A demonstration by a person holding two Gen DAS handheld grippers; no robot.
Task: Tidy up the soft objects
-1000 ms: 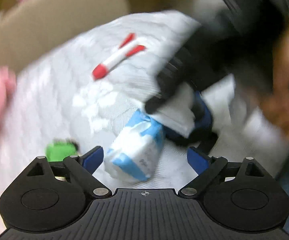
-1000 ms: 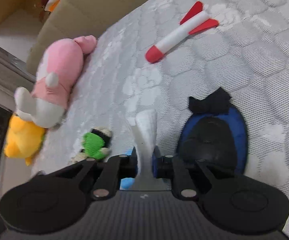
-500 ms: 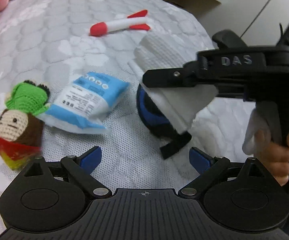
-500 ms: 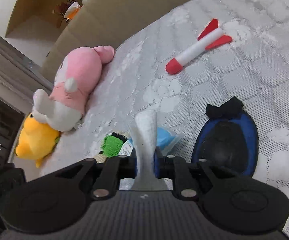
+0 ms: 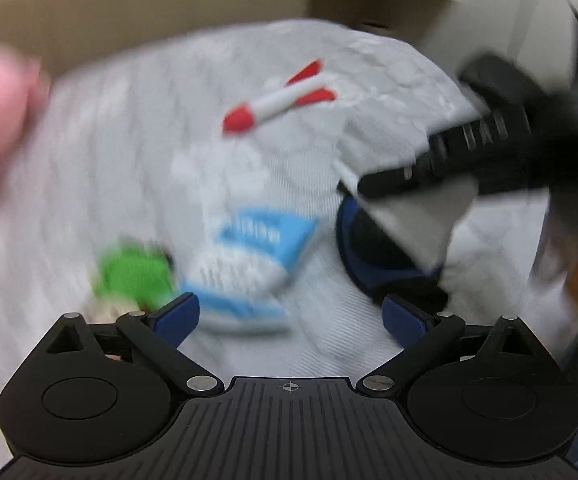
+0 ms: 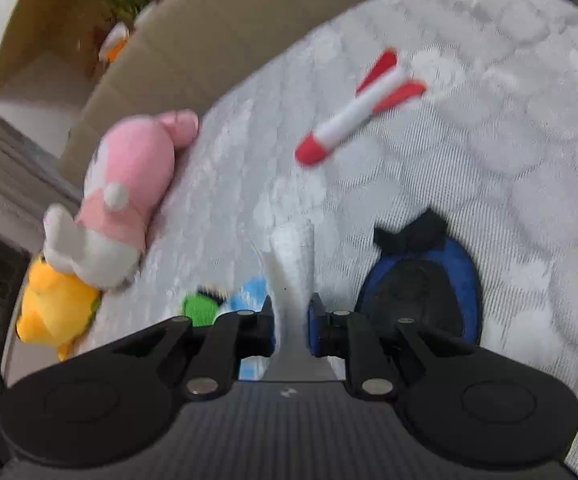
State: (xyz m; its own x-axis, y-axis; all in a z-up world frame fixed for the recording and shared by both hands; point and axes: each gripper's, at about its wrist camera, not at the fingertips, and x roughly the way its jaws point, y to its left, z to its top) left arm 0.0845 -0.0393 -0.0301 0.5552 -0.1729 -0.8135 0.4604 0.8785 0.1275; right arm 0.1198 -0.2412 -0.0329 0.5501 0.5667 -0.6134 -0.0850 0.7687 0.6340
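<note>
- Right gripper (image 6: 291, 320) is clamped on a folded white cloth (image 6: 293, 256), which stands upright between its blue pads, raised over the quilted mattress (image 6: 509, 160).
- Left gripper (image 5: 289, 316) is spread wide and holds nothing.
- In the left wrist view the cloth (image 5: 417, 220) hangs at 2 o'clock, above a blue-rimmed black pad (image 5: 373, 256).
- A blue and white packet (image 5: 249, 264) lies dead centre; the green crochet doll (image 5: 133, 272) touches it at 9 o'clock.
- Red and white rocket toy (image 6: 353, 116) lies at 1 o'clock.
- Pink plush (image 6: 125, 184) lies at 10 o'clock, against a yellow plush (image 6: 49, 312).
</note>
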